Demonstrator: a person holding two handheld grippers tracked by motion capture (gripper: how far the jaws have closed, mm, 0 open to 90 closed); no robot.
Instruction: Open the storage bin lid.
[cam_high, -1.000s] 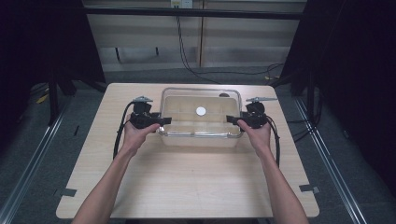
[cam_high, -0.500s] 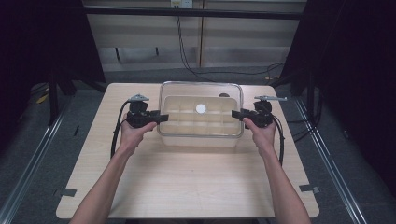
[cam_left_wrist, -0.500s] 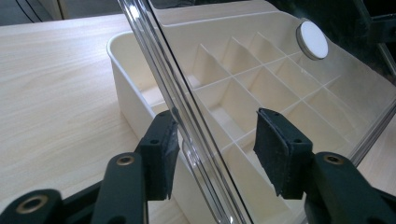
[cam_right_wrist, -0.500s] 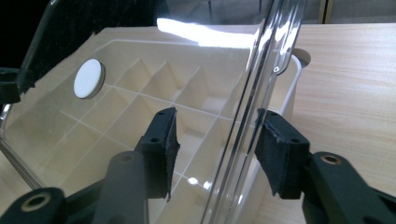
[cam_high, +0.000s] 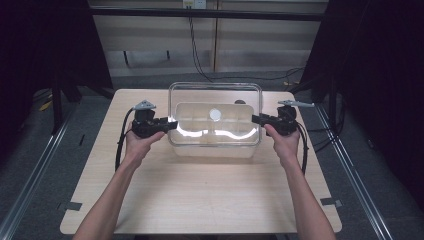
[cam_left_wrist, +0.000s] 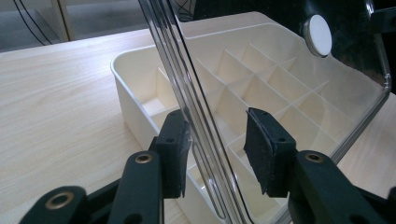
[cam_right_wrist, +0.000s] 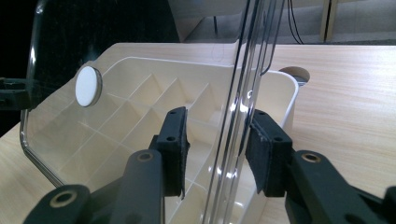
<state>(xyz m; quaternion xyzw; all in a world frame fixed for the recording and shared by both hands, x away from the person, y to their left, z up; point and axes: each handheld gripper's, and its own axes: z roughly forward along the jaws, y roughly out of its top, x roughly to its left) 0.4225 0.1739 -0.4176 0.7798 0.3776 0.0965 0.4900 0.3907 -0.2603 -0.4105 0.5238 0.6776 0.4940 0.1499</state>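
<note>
A clear lid (cam_high: 215, 92) with a white round disc (cam_high: 215, 114) hangs just above a cream box (cam_high: 215, 150) of several compartments at the table's middle. My left gripper (cam_high: 172, 125) holds the lid's left edge and my right gripper (cam_high: 255, 119) its right edge. Both pairs of jaws have just been closing, with the lid's rim between them. In the left gripper view the rim (cam_left_wrist: 170, 51) runs between the pads of that gripper (cam_left_wrist: 219, 140), over the box (cam_left_wrist: 140, 74). In the right gripper view the rim (cam_right_wrist: 243, 70) crosses that gripper (cam_right_wrist: 217, 140) the same way.
The wooden table (cam_high: 200, 200) has bare room in front of the box and at both sides. A round cable hole (cam_right_wrist: 294, 73) sits just behind the box. Dark curtains flank the table, and floor rails run along its left and right sides.
The lid has come up off the box, and both grippers have risen a little with it. Their jaws have closed in on the lid's edges.
</note>
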